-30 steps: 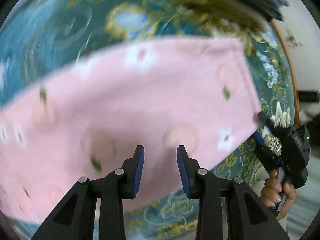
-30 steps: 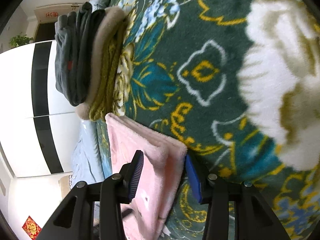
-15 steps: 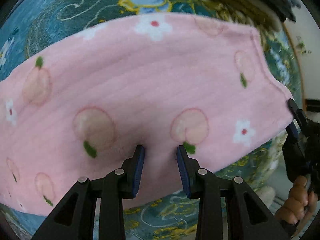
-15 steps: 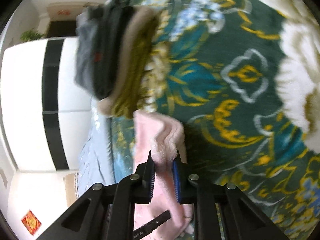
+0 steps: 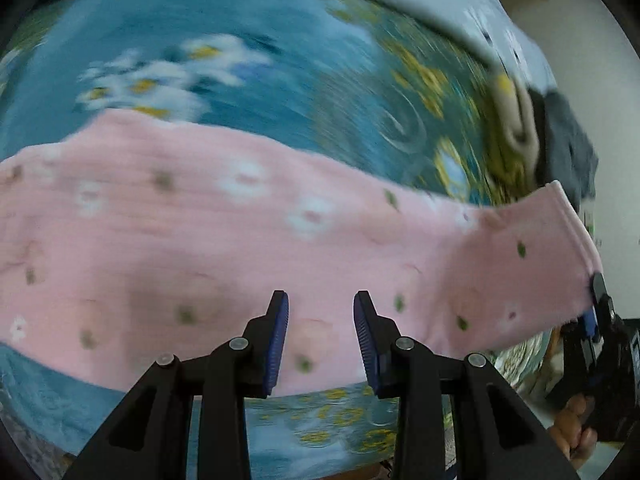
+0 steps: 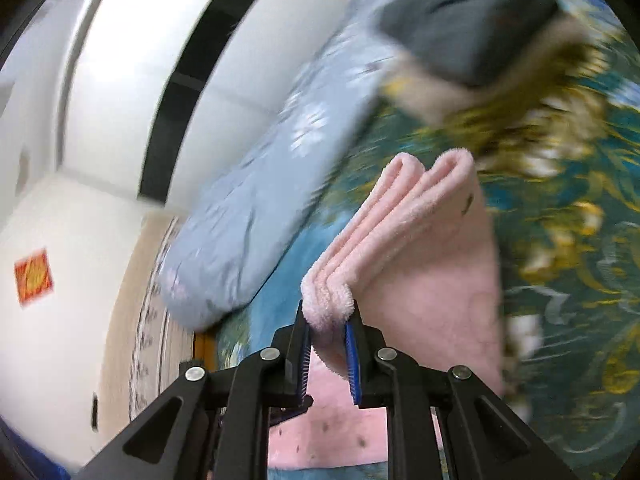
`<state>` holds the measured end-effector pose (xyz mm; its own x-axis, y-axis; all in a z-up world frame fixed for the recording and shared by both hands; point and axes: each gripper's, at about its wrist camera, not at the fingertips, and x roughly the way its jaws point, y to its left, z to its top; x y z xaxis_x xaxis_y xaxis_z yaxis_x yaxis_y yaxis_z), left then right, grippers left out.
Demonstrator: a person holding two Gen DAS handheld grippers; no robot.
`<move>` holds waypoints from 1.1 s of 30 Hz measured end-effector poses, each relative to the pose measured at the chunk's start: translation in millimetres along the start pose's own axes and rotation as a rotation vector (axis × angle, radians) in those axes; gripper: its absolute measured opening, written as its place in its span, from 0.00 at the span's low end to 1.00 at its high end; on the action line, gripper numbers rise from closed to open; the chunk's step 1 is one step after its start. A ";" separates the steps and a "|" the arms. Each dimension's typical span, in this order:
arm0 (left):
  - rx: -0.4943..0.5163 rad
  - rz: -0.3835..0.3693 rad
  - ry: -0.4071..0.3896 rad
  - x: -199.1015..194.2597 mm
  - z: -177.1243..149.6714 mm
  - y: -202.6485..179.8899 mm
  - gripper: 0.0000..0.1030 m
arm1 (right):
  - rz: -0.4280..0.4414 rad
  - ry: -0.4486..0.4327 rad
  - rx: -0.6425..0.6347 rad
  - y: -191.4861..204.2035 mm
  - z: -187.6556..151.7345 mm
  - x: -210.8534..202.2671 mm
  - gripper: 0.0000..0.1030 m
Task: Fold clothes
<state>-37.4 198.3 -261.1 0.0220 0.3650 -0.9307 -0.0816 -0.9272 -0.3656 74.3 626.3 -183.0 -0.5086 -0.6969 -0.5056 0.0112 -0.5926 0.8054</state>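
A pink fleece garment (image 5: 240, 248) with peach and flower prints lies folded in a long band across the green floral blanket (image 5: 200, 60). My left gripper (image 5: 320, 320) is open and empty, its jaws over the garment's near edge. My right gripper (image 6: 326, 340) is shut on the folded corner of the pink garment (image 6: 420, 260) and holds that end lifted off the blanket (image 6: 580, 280). The right gripper also shows in the left wrist view (image 5: 596, 320) at the garment's right end.
A stack of folded clothes, grey on beige on olive, (image 6: 472, 28) sits on the blanket beyond the garment; it also shows in the left wrist view (image 5: 540, 140). A light blue flowered quilt (image 6: 260, 200) lies along the bed's far side. A white wardrobe (image 6: 140, 60) stands behind.
My right gripper closed on the garment's corner and has lifted and swung it. The left gripper stayed open and pulled back a little; both views are now blurred by motion.
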 end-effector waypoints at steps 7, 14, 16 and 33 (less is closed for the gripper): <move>-0.141 -0.008 -0.073 -40.5 -13.1 92.9 0.33 | 0.080 0.190 -0.166 82.9 -68.3 79.0 0.16; -0.290 -0.037 -0.071 -40.2 -29.7 157.9 0.33 | -0.016 0.441 -0.225 94.9 -166.6 177.1 0.16; -0.309 -0.051 -0.059 -41.5 -32.4 171.2 0.33 | -0.044 0.507 -0.232 92.0 -191.8 197.8 0.16; -0.121 -0.243 0.128 44.7 3.6 141.3 0.59 | -0.202 0.588 -0.284 72.3 -205.4 200.7 0.40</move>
<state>-51.5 83.8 -354.3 0.1522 0.5715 -0.8064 0.0611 -0.8198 -0.5694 149.9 360.6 -289.7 0.0265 -0.6179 -0.7858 0.2316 -0.7609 0.6061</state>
